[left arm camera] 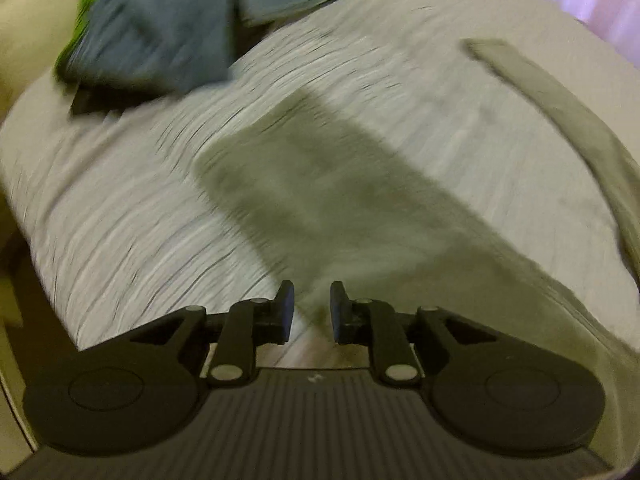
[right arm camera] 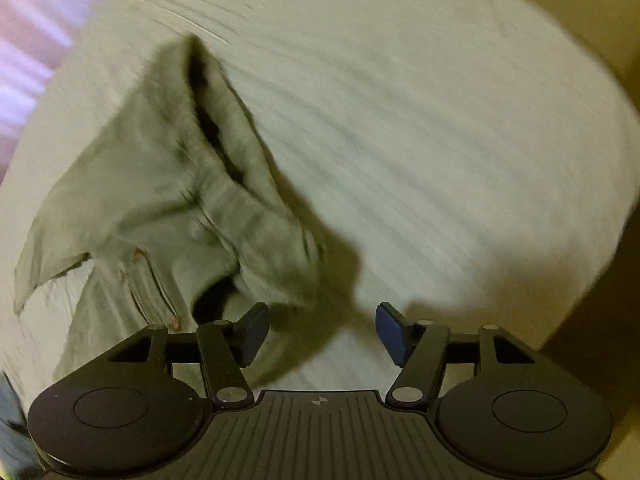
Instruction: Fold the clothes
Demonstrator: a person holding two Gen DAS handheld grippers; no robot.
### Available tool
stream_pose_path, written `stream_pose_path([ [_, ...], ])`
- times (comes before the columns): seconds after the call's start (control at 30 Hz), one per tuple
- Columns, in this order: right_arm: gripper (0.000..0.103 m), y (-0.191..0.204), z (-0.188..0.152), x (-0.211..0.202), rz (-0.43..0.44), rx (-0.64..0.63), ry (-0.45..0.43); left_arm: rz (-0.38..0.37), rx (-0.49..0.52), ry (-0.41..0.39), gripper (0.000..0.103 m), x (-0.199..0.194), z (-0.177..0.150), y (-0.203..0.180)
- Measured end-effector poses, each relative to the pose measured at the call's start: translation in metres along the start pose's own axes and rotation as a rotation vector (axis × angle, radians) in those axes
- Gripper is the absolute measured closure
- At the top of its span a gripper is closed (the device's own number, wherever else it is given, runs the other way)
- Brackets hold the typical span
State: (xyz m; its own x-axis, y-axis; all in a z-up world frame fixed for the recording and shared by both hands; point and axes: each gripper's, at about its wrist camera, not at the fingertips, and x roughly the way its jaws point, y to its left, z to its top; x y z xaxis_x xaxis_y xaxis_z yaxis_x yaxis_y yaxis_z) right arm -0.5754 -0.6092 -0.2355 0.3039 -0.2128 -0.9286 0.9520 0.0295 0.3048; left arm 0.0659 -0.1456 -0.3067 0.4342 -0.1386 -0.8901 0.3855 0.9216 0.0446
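Both tilted steeply down over the pale bedspread (left arm camera: 120, 208). Left gripper (left arm camera: 312, 312) narrowly parted, olive trousers (left arm camera: 304, 200) stretching ahead from between the tips, no pinch clearly visible. Right gripper (right arm camera: 320, 332) spread wide, empty, the trousers' waistband (right arm camera: 224, 200) crumpled just beyond its left finger. Only in the left view: blue garment (left arm camera: 168, 28) at the far edge.

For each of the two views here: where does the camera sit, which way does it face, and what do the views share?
Left wrist: on the left gripper, looking steeply down at the bed, a khaki garment and blue clothes; its fingers stand a little apart, nothing visibly between them.
Right wrist: on the right gripper, looking down at the garment's waistband; jaws open, empty.
Shared: the same garment and bed. No hand shows.
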Motion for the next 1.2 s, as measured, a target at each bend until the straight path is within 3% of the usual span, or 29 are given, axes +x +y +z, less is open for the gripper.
stream_pose_path([
  [0.1,0.041,0.011,0.021,-0.014,0.047,-0.05,-0.084,-0.066,0.064,-0.044,0.078,-0.006,0.014,-0.03],
  [0.23,0.041,0.025,0.047,-0.014,0.126,-0.036,-0.148,-0.172,0.059,-0.054,0.071,-0.002,0.038,-0.064],
  [0.43,0.041,0.053,0.079,0.011,0.186,-0.045,-0.191,-0.306,0.004,-0.003,0.064,0.033,0.082,-0.122],
  [0.57,0.041,0.072,0.104,0.033,0.21,-0.039,-0.218,-0.346,0.005,0.024,0.064,0.052,0.109,-0.155],
  [0.73,0.041,0.092,0.136,0.061,0.224,-0.075,-0.234,-0.339,0.051,0.031,0.063,0.054,0.12,-0.171],
  [1.0,0.041,0.102,0.18,0.137,0.277,-0.168,-0.129,-0.264,0.004,0.061,0.062,0.048,0.098,-0.162],
  [1.03,0.049,0.099,0.185,0.145,0.308,-0.157,-0.107,-0.25,-0.002,0.07,0.062,0.047,0.093,-0.162],
  [1.07,0.09,0.097,0.189,0.151,0.335,-0.15,-0.09,-0.238,-0.003,0.078,0.062,0.045,0.088,-0.162],
  [1.1,0.098,0.095,0.193,0.152,0.346,-0.144,-0.091,-0.225,-0.005,0.085,0.062,0.043,0.084,-0.162],
  [1.2,0.1,0.084,0.205,0.13,0.426,-0.114,-0.194,-0.208,-0.005,0.091,0.062,0.033,0.073,-0.166],
])
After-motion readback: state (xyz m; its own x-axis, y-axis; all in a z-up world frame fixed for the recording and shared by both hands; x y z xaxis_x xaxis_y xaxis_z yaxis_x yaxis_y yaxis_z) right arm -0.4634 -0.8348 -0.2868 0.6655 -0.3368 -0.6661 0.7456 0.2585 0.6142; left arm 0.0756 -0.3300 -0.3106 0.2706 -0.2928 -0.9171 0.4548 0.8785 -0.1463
